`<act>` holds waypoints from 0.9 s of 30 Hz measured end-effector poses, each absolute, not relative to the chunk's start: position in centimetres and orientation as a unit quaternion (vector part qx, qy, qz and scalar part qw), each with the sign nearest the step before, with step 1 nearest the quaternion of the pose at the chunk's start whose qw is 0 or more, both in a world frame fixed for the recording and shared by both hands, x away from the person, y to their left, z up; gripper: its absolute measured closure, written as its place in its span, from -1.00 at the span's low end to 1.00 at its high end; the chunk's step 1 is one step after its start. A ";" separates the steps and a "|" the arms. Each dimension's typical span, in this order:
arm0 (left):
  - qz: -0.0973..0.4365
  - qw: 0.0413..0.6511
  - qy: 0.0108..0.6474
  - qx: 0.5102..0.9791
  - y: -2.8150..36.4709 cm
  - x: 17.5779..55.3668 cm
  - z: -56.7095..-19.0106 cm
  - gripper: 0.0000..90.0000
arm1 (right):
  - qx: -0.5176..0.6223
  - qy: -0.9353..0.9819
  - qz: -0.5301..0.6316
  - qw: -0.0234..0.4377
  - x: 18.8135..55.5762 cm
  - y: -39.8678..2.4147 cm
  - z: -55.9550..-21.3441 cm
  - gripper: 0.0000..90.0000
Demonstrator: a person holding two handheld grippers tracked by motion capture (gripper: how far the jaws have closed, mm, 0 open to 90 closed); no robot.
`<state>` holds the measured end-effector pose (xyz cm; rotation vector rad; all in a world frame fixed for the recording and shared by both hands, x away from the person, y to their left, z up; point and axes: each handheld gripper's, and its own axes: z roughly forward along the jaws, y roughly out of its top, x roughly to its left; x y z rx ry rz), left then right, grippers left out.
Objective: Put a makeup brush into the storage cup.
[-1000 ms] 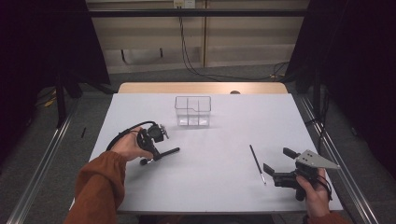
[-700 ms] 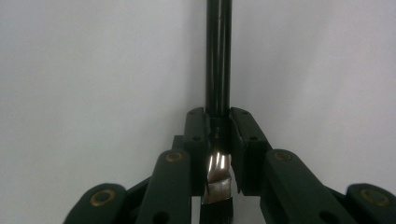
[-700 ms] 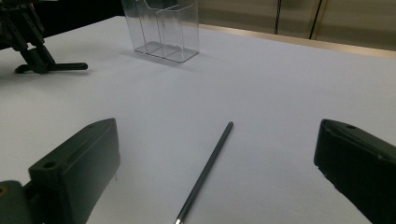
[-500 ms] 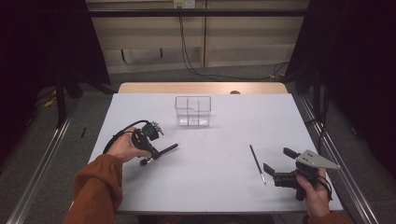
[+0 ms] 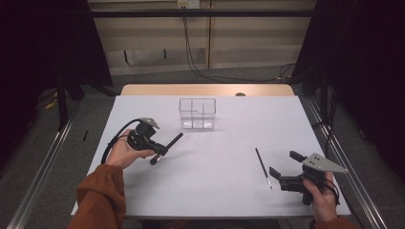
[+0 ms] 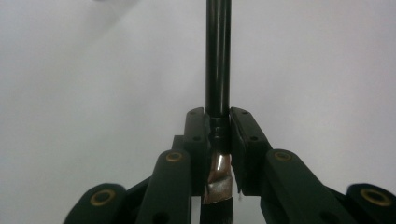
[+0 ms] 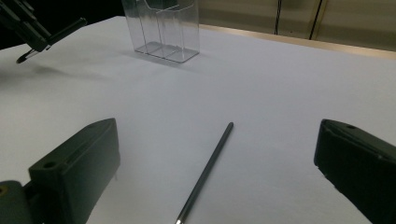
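At the left, the left claw [image 5: 160, 151] was clamped on a black pen [image 5: 167, 148], lifted off the worktop [image 5: 229, 191]; light, stiff and slick, it was gripped mid-barrel. Far centre stood a clear organizer [image 5: 197, 113]. At the right, the right claw [image 5: 282, 168] gaped beside a thin stylus [image 5: 263, 167], best pinched mid-shaft.

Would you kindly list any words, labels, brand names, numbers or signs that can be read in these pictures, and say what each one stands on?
None can be read: no text shows on any of these.
The black pen clamped in the left gripper: plain barrel, no print.
The thin pen lying on the white table in front of the right gripper: no marking.
The clear plastic holder: no label.
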<state>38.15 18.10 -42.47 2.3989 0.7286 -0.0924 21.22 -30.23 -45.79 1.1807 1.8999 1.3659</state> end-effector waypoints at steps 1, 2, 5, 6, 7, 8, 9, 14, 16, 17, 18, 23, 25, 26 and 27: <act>-0.030 0.315 0.278 0.907 18.0 38.0 -42.5 0.73 | 0.436 0.700 0.504 0.257 21.2 -30.2 -45.8 -0.99; -0.027 0.323 0.284 0.902 18.0 38.0 -42.5 0.73 | 0.435 0.700 0.504 0.257 21.2 -30.2 -45.8 -0.99; -0.020 0.347 0.293 0.891 18.2 37.7 -42.6 0.73 | 0.435 0.700 0.505 0.258 21.2 -30.3 -45.8 -0.99; -0.018 0.355 0.298 0.886 18.2 37.5 -42.6 0.73 | 0.435 0.699 0.505 0.258 21.2 -30.3 -45.8 -0.99; -0.010 0.354 0.300 0.886 18.3 37.4 -42.6 0.73 | 0.435 0.699 0.506 0.258 21.2 -30.3 -45.8 -0.99; -0.010 0.361 0.305 0.881 18.4 37.4 -42.6 0.73 | 0.435 0.699 0.506 0.258 21.2 -30.3 -45.8 -0.99; -0.006 0.373 0.309 0.875 18.6 37.2 -42.6 0.73 | 0.436 0.698 0.506 0.258 21.2 -30.3 -45.8 -0.99; 0.011 0.410 0.317 0.855 19.3 36.4 -42.5 0.73 | 0.436 0.698 0.507 0.258 21.2 -30.3 -45.8 -0.99; 0.019 0.419 0.320 0.849 19.6 36.1 -42.5 0.73 | 0.436 0.697 0.507 0.257 21.2 -30.3 -45.8 -0.99; 0.020 0.428 0.323 0.844 19.8 35.9 -42.5 0.73 | 0.436 0.697 0.507 0.257 21.2 -30.3 -45.8 -0.99; 0.024 0.433 0.323 0.841 19.9 35.9 -42.4 0.73 | 0.436 0.698 0.507 0.257 21.3 -30.3 -45.8 -0.99; 0.040 0.459 0.326 0.825 20.3 35.2 -42.2 0.73 | 0.437 0.697 0.508 0.256 21.3 -30.3 -45.8 -0.99; 0.041 0.467 0.324 0.822 20.4 34.9 -42.2 0.73 | 0.436 0.697 0.509 0.256 21.3 -30.3 -45.8 -0.99; 0.045 0.468 0.325 0.820 20.4 34.6 -42.2 0.73 | 0.435 0.697 0.509 0.256 21.3 -30.3 -45.8 -0.99; 0.046 0.468 0.325 0.821 20.4 34.3 -42.3 0.73 | 0.435 0.697 0.509 0.255 21.3 -30.3 -45.8 -0.99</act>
